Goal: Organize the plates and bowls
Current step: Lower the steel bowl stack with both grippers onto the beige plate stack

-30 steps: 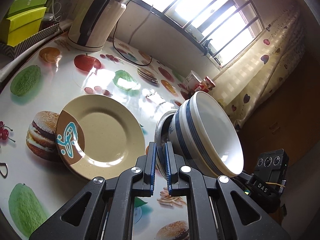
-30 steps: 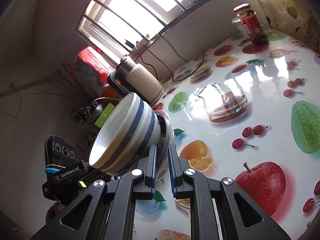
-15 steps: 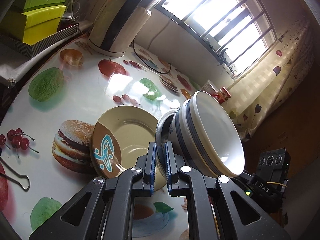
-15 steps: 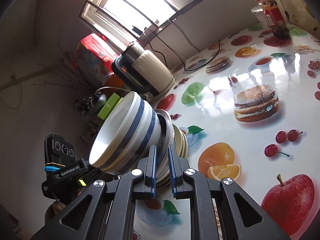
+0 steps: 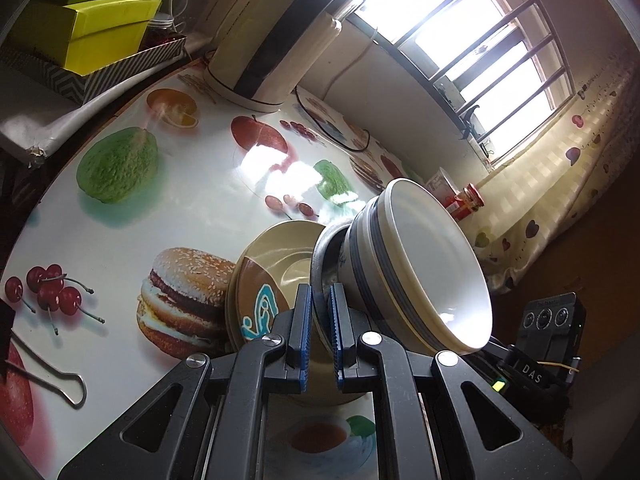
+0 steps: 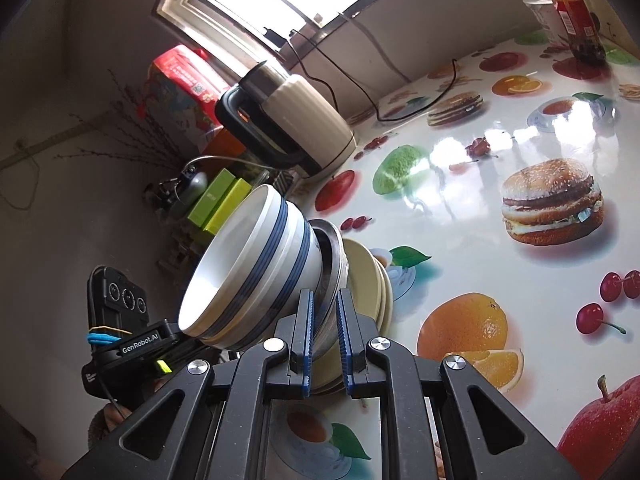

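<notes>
A stack of white bowls with blue stripes [image 5: 420,264] [image 6: 248,272] sits in a shallow metal dish [image 5: 326,256] [image 6: 334,264]. The stack is tilted and held off the table. My left gripper [image 5: 320,332] is shut on one side of the dish's rim. On the opposite side of that rim my right gripper [image 6: 323,332] is shut as well. Just beyond the dish, beige plates [image 5: 272,276] [image 6: 366,280] lie stacked on the fruit-print table [image 5: 192,208]; the top one has a brown patch with a teal motif. Each view shows the other gripper's body behind the bowls.
A cream electric kettle [image 5: 276,40] [image 6: 288,124] with its cable stands at the back by the window. Green boxes [image 5: 88,28] are piled at the table's far corner. A red-lidded jar [image 6: 576,16] and a binder clip [image 5: 52,380] are also on the table.
Both grippers have carried the dish and bowls across the table toward the kettle and slightly down. The dish now overlaps the beige plates, which were beside it before.
</notes>
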A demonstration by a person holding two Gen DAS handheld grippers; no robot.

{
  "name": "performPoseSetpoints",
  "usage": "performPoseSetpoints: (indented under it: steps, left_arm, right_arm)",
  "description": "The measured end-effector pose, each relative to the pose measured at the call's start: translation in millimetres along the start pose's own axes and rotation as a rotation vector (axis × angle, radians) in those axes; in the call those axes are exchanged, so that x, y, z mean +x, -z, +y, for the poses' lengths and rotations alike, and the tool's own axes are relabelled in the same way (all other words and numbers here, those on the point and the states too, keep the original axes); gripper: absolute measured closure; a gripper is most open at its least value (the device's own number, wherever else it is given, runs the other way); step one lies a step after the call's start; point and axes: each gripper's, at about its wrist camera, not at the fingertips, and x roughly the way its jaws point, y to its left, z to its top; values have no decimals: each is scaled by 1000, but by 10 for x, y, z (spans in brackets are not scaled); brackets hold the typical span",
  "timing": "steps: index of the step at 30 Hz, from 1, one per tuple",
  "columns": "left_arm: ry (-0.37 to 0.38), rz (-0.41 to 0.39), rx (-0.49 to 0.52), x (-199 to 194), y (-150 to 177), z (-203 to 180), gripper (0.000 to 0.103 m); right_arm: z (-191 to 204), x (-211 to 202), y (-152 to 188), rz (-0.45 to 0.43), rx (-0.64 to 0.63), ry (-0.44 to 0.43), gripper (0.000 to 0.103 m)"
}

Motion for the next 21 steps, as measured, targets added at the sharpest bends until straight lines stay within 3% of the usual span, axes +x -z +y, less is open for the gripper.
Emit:
performPoseSetpoints:
  steps: [21]
  left_arm:
    - [-5,2,-27,35,7,161,95]
  right_arm:
    - [-24,278,-30,38,7,22,90]
